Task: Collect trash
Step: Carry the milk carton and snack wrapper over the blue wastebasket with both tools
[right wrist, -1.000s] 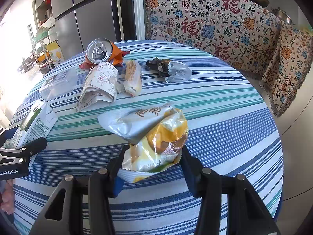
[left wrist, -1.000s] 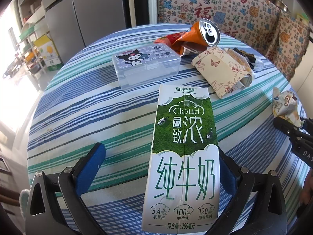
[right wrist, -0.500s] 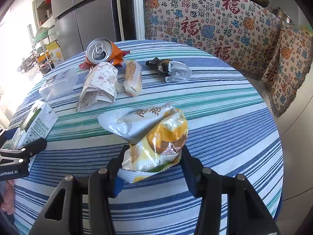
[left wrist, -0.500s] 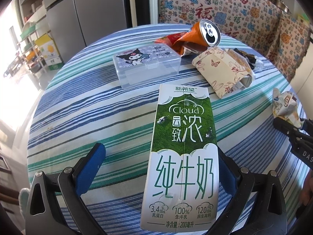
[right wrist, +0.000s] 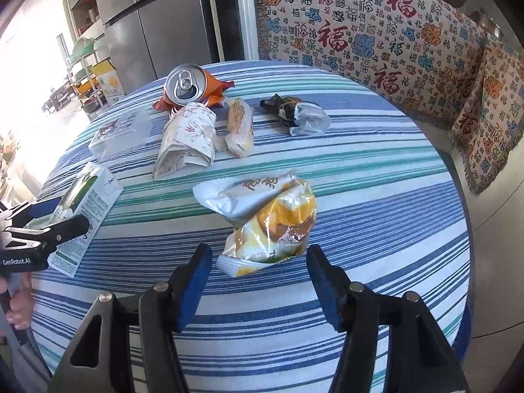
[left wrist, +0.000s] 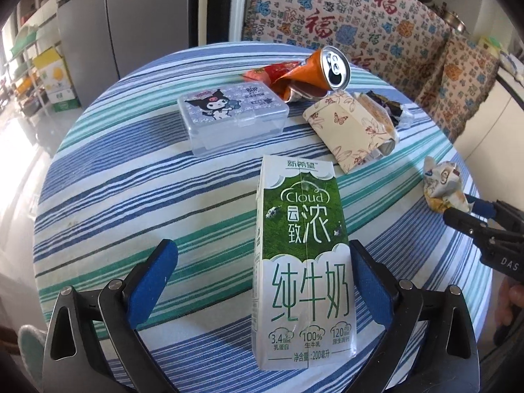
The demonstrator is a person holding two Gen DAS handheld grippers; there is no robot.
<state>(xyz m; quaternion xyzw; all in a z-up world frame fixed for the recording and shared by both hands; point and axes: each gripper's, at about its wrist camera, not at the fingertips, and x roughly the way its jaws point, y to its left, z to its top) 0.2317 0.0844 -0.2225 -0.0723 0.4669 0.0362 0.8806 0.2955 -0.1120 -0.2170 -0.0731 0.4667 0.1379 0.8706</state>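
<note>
A green-and-white milk carton [left wrist: 303, 255] lies on the striped tablecloth [left wrist: 131, 190] between the fingers of my left gripper [left wrist: 262, 275]. The jaws stand wide open; the right pad is against the carton, the left pad is well apart. The carton also shows in the right wrist view [right wrist: 85, 209]. A crumpled yellow-and-silver snack bag [right wrist: 265, 222] lies just ahead of my right gripper [right wrist: 258, 275], which is open with both pads apart from it. The bag also shows in the left wrist view [left wrist: 442, 186].
Further back lie a clear plastic box with a cartoon lid [left wrist: 232, 118], a crushed orange can [left wrist: 324, 68], a floral paper packet [left wrist: 350, 127], a wrapped bun [right wrist: 240, 127] and a dark wrapper with clear plastic [right wrist: 294, 114]. A patterned sofa [right wrist: 393, 49] stands behind the round table.
The right gripper's jaws have opened and drawn back from the snack bag, which now lies free on the table. The left gripper has shifted slightly around the carton.
</note>
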